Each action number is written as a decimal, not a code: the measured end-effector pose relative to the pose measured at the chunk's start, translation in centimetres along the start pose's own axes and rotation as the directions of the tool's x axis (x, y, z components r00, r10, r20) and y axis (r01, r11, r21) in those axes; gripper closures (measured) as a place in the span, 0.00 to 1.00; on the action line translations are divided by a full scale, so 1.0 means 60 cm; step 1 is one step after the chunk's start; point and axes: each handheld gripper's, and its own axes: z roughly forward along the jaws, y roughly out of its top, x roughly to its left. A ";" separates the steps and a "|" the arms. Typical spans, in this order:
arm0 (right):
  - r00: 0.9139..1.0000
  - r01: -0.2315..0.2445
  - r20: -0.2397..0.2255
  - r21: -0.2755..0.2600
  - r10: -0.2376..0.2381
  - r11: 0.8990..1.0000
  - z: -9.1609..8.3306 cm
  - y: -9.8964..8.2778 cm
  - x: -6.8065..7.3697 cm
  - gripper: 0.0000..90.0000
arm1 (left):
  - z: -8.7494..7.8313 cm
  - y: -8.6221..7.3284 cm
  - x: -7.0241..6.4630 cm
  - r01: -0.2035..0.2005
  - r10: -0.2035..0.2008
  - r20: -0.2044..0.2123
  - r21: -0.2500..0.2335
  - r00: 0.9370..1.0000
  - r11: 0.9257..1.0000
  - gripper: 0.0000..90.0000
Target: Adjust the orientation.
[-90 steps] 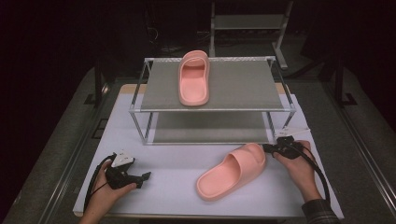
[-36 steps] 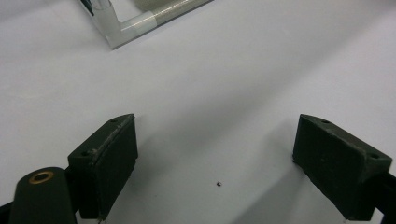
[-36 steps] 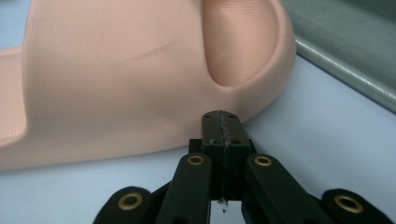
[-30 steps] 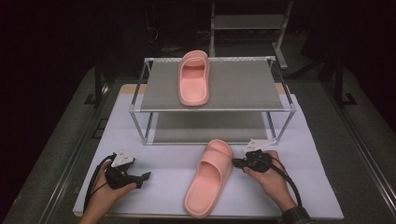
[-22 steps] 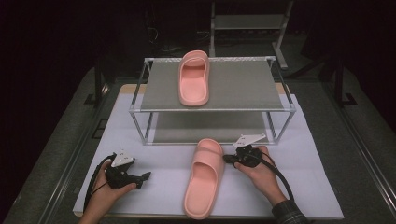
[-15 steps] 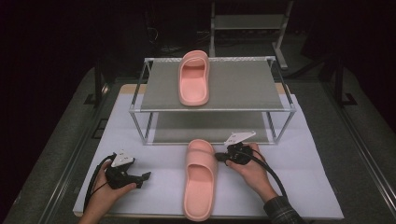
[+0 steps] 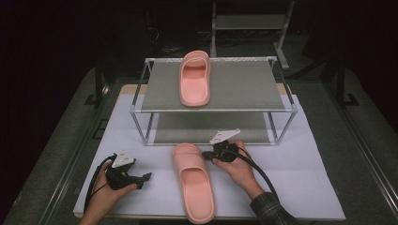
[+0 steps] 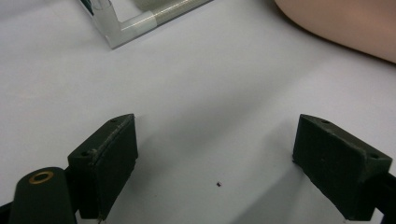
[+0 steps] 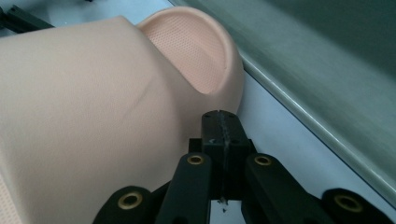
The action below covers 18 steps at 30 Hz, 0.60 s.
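One pink slipper point(image 7: 195, 77) already sits on the rack's top shelf point(image 7: 244, 86). The second slipper point(image 7: 194, 180) lies on the white surface point(image 7: 305, 173), its toe end touching the right gripper point(image 7: 206, 154), whose fingers are closed and empty, nudging it. The left gripper point(image 7: 146, 177) rests apart, fingers wide open. Lifting the second slipper onto the rack likely remains.

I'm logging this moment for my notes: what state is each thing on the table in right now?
Slipper on the mat: lying sole down, toe toward the rack, right gripper's tips against its side.
Slipper on the rack: flat on the top shelf.
Rack: upright, lower shelf bare.
Left gripper: jaws wide open, nothing between them, over the white mat.
Right gripper: jaws shut, holding nothing.
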 end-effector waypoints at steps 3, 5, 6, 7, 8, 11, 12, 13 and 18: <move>1.000 0.012 -0.005 0.004 -0.012 1.000 0.006 0.004 0.004 1.00 | 0.000 0.000 0.000 0.000 0.000 0.000 0.000 1.000 1.000 0.14; 1.000 0.009 -0.009 0.006 -0.009 1.000 0.008 0.005 0.004 1.00 | 0.000 0.000 0.000 0.000 0.000 0.000 0.000 1.000 1.000 0.14; 1.000 0.010 -0.008 0.010 -0.010 1.000 0.008 0.004 0.004 1.00 | 0.000 0.000 0.000 0.001 -0.001 0.001 0.000 1.000 1.000 0.14; 1.000 0.010 -0.006 0.014 -0.010 1.000 0.008 0.003 0.004 1.00 | 0.000 0.000 0.000 0.002 -0.002 0.000 -0.002 1.000 1.000 0.14; 1.000 0.009 -0.001 0.013 -0.009 1.000 0.006 0.002 0.004 1.00 | 0.000 0.000 0.000 0.002 -0.002 0.000 -0.002 1.000 1.000 0.14; 1.000 -0.003 0.007 -0.004 0.003 1.000 -0.006 -0.003 0.001 0.97 | 0.000 0.000 0.000 0.001 -0.001 0.001 0.000 1.000 1.000 0.14; 1.000 -0.007 0.008 -0.009 0.007 1.000 -0.012 -0.005 0.000 0.94 | 0.000 0.000 0.000 0.001 -0.001 0.001 0.000 1.000 1.000 0.14; 1.000 -0.011 0.009 -0.012 0.011 1.000 -0.018 -0.008 -0.001 0.93 | 0.000 0.000 0.000 0.001 -0.001 0.001 0.000 1.000 1.000 0.14; 0.999 -0.046 0.020 -0.053 0.048 0.997 -0.058 -0.022 -0.001 0.82 | 0.000 0.000 0.000 0.001 -0.001 0.001 0.000 1.000 1.000 0.14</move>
